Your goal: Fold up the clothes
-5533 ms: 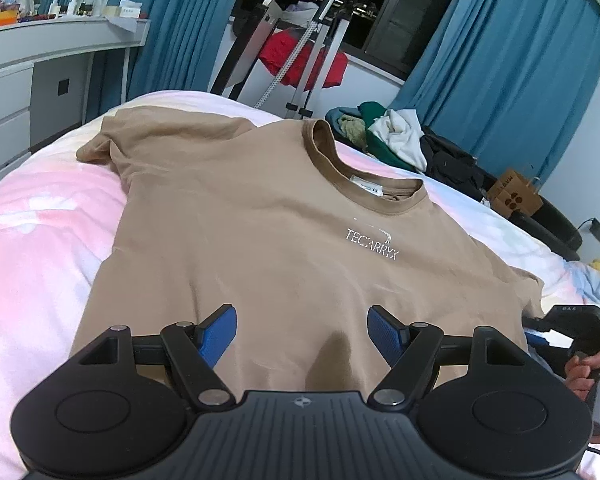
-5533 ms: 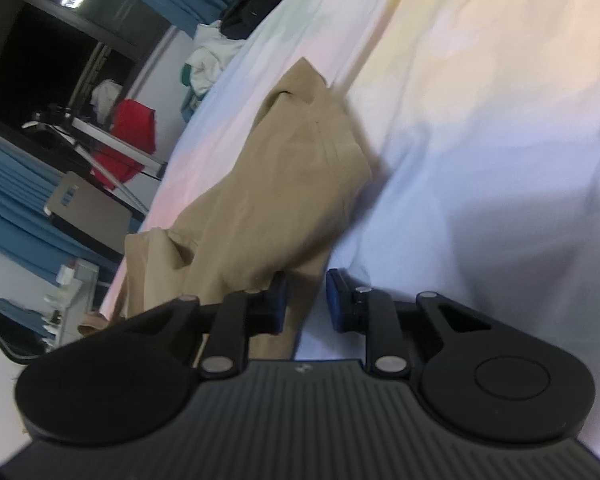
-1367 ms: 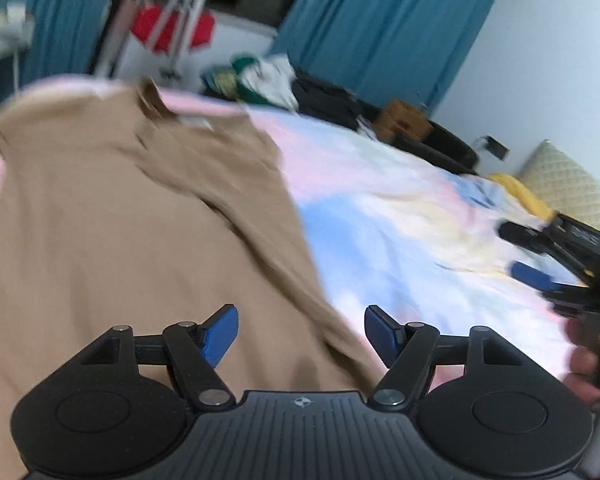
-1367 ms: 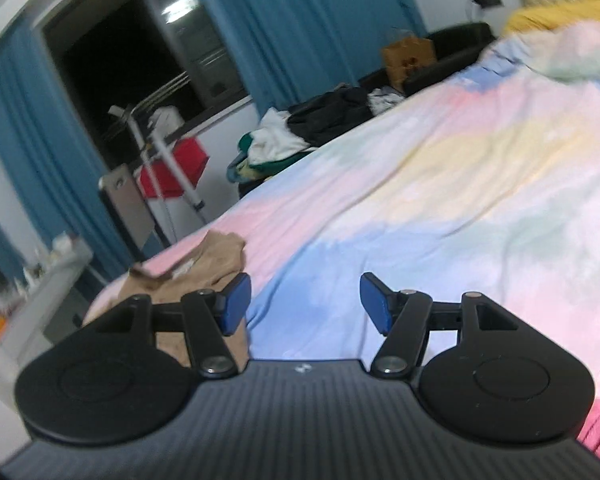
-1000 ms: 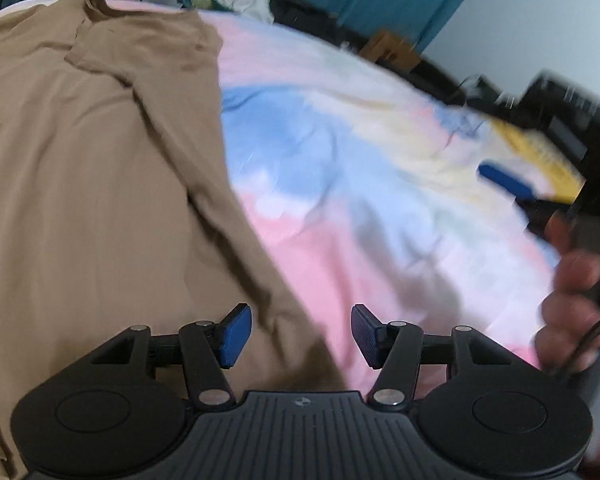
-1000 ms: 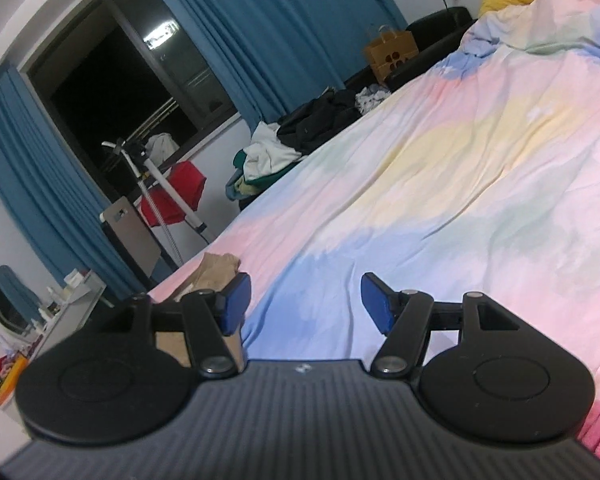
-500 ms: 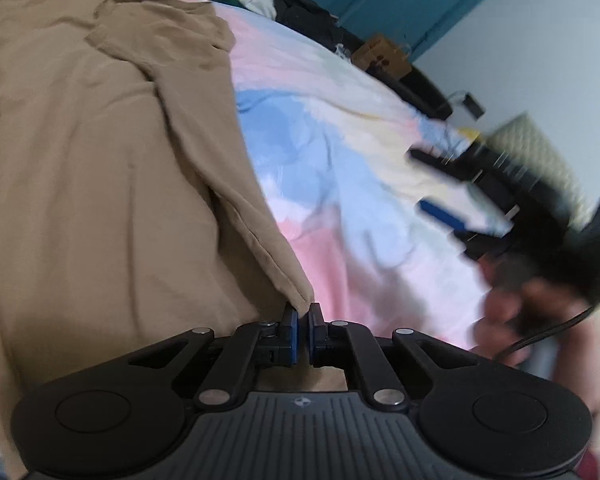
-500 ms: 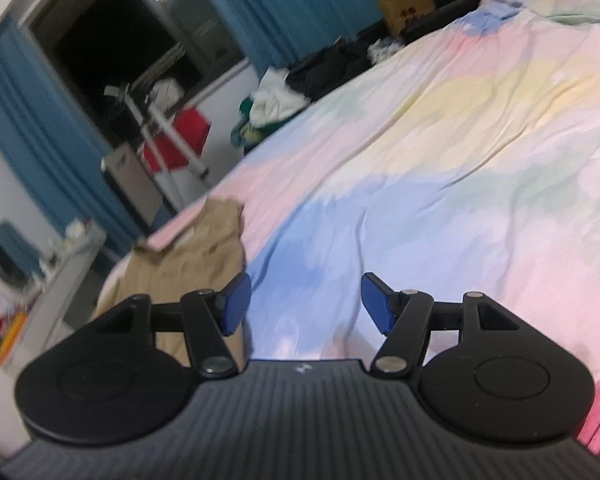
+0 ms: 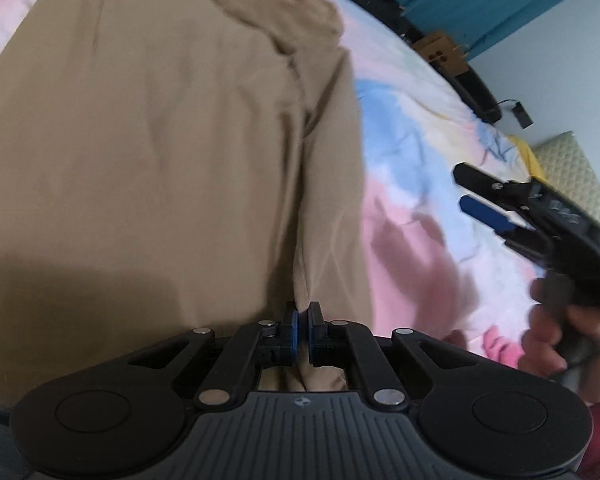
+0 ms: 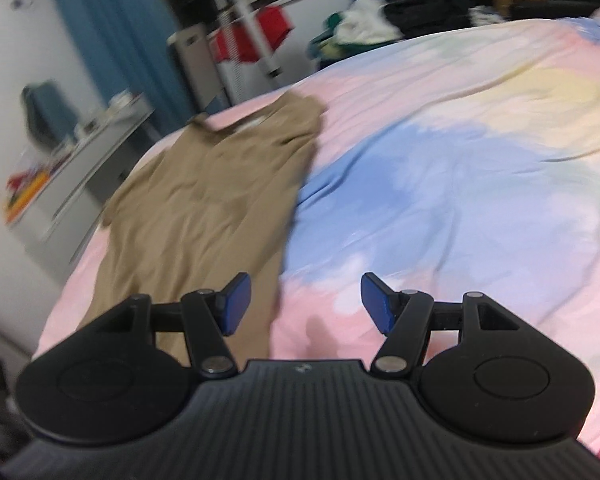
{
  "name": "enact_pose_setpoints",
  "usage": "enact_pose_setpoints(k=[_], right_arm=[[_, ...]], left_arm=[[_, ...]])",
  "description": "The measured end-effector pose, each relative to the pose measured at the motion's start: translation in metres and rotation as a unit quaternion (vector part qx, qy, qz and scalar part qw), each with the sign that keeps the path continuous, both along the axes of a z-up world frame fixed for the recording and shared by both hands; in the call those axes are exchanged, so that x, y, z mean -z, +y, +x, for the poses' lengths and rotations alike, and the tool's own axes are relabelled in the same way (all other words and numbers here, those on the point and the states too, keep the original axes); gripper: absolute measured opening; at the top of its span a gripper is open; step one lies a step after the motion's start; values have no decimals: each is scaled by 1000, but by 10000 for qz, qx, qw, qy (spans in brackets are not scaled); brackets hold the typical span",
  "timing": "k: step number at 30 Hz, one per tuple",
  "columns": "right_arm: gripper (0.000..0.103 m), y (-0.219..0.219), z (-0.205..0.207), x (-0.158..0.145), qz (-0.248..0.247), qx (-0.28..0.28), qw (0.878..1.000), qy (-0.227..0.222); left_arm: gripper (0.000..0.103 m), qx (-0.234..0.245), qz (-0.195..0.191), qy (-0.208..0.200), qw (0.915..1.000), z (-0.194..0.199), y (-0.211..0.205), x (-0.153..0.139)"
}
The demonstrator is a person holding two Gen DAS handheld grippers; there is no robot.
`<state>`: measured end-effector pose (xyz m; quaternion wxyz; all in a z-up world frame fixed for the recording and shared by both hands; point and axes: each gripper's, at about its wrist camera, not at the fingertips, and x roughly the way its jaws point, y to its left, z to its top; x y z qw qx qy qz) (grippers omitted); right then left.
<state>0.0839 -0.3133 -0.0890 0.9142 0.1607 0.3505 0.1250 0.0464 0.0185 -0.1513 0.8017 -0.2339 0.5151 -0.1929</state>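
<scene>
Tan t-shirt lies lengthwise, collar far, hem pinched by left gripper.

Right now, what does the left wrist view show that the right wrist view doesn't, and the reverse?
Left wrist only: the left tool pinched on the tan T-shirt's hem, and the right tool held over the bed. Right wrist only: the right tool's open jaws, the red garment on the drying rack, and the white desk. Both: the shirt on the pastel bedsheet.
</scene>
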Motion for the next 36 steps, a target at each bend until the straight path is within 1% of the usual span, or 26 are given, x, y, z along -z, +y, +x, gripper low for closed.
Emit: enact_pose_setpoints(k=[2, 4, 5, 7, 8, 10, 11, 13, 15, 16, 17, 18, 20, 22, 24, 25, 27, 28, 29, 31, 32, 35, 36], right_arm=[[64, 11, -3, -1, -98, -255, 9996, -7], [64, 20, -5, -2, -221, -370, 9991, -21], [64, 24, -6, -2, -282, -424, 9987, -28], [64, 33, -7, -3, -405, -533, 9977, -42], [64, 37, -8, -3, -395, -635, 9972, -45], [63, 46, -9, -3, -392, -891, 9952, -83], [63, 51, -11, -3, -408, -1045, 9936, -121], [63, 63, -14, -4, -512, -1414, 9883, -240], [62, 76, -18, -3, -574, -1920, 9792, -302], [62, 81, -21, -2, -591, -2115, 9751, -312], [59, 87, -23, -2, -608, -2301, 9707, -322], [59, 90, -25, -1, -634, -2451, 9668, -334], [59, 97, -28, 0, -634, -2742, 9590, -341], [58, 102, -30, 2, -655, -2954, 9525, -348], [58, 103, -30, 4, -725, -3099, 9473, -370], [58, 103, -29, 6, -675, -3187, 9448, -346], [58, 105, -27, 11, -642, -3379, 9388, -205], [58, 108, -26, 14, -679, -3479, 9350, -124], [58, 111, -27, 16, -727, -3571, 9312, -71], [57, 117, -28, 21, -825, -3754, 9232, 31], [57, 120, -29, 22, -842, -3820, 9203, 68], [57, 125, -34, 24, -873, -4001, 9122, 132], [57, 127, -37, 24, -851, -4088, 9085, 139]], left_arm=[[7, -15, -111, 54, 9999, 2, 6, 4], [20, -7, -249, 20, 9997, 0, 10, -3], [22, 3, -287, -24, 9996, -1, 12, -8], [32, -52, -310, -121, 9994, 4, 16, -20], [33, -103, -304, -173, 9993, 8, 19, -26], [40, -205, -292, -275, 9990, 16, 25, -38], [42, -269, -283, -322, 9987, 23, 28, -44], [44, -475, -226, -397, 9978, 51, 34, -53], [44, -732, -161, -402, 9964, 84, 38, -58], [45, -803, -140, -406, 9958, 102, 36, -59], [46, -874, -118, -410, 9953, 121, 35, -59], [47, -934, -72, -427, 9947, 138, 32, -59], [50, -978, 200, -553, 9935, 169, 15, -58], [51, -992, 397, -622, 9923, 192, 0, -49], [50, -1121, 341, -517, 9918, 213, -6, -34], [48, -1183, 305, -466, 9914, 223, -10, -26], [48, -1281, 187, -393, 9908, 238, -18, -13], [44, -1296, 182, -402, 9906, 243, -22, -7], [38, -1317, 201, -423, 9902, 247, -26, -2], [9, -1339, 322, -457, 9894, 255, -33, 3], [7, -1341, 372, -481, 9891, 258, -36, 5], [7, -1240, 433, -619, 9894, 262, -38, -2], [7, -1195, 560, -654, 9891, 263, -39, -7]])
